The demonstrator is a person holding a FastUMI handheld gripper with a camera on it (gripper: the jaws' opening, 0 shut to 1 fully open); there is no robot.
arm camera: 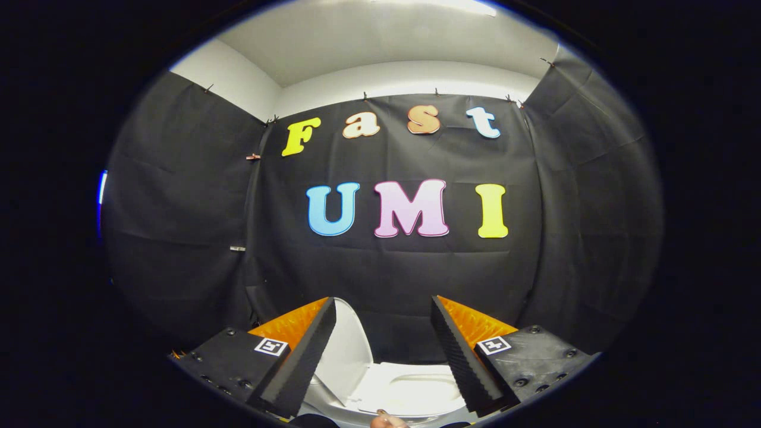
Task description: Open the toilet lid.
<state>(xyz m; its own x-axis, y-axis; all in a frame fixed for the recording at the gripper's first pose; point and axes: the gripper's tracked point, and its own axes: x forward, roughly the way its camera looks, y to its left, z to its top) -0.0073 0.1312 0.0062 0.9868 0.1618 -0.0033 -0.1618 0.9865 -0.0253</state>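
Between and below the fingers sits the toilet [410, 389], and the gripper [383, 356] hangs above it with its jaws spread wide and nothing held. Beside the left finger, the toilet lid [348, 351] stands raised, a pale curved panel tilted up on that side, apart from both fingers as far as can be judged. To its right, the seat [416, 386] lies flat and exposed in the gap between the fingers.

Judging from this, the lid looks largely lifted already; doing the step well would mean making sure that it leans past its balance point and rests steady before the gripper draws away, pushing with one finger's flat face rather than pinching.

Much is hard to read. The left finger covers the lid's lower edge and hinge, so whether it rests against anything cannot be told. The right finger hides the seat's far side. A small rounded shape at the near rim [389, 421], perhaps part of a hand, is cut off.
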